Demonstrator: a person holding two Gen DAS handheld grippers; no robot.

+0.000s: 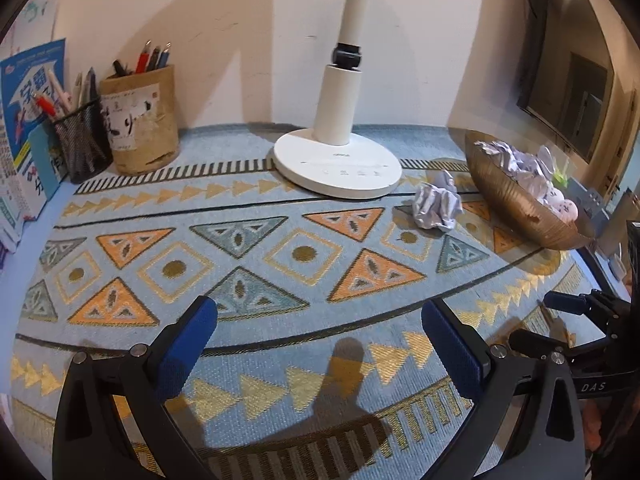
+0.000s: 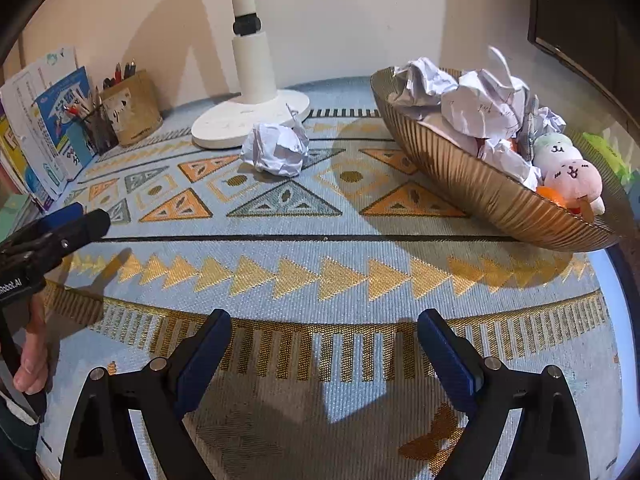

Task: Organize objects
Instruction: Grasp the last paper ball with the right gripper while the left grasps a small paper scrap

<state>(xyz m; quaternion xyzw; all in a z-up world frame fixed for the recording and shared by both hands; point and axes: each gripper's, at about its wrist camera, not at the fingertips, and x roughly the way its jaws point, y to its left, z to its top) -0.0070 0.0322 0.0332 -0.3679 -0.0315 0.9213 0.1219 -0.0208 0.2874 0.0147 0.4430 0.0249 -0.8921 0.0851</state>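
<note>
Blue fingers (image 1: 320, 316) (image 2: 324, 320) of both grippers apart over bare mat (image 2: 320, 220), bowl (image 2: 480, 196) at right edge

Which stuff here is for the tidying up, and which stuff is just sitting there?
For the tidying:
- crumpled paper ball lying loose on the mat
- brown bowl, already holding paper balls and plush toys
- left gripper and right gripper, both open and empty

Just sitting there:
- white lamp
- pen holders
- books
- patterned mat
</note>
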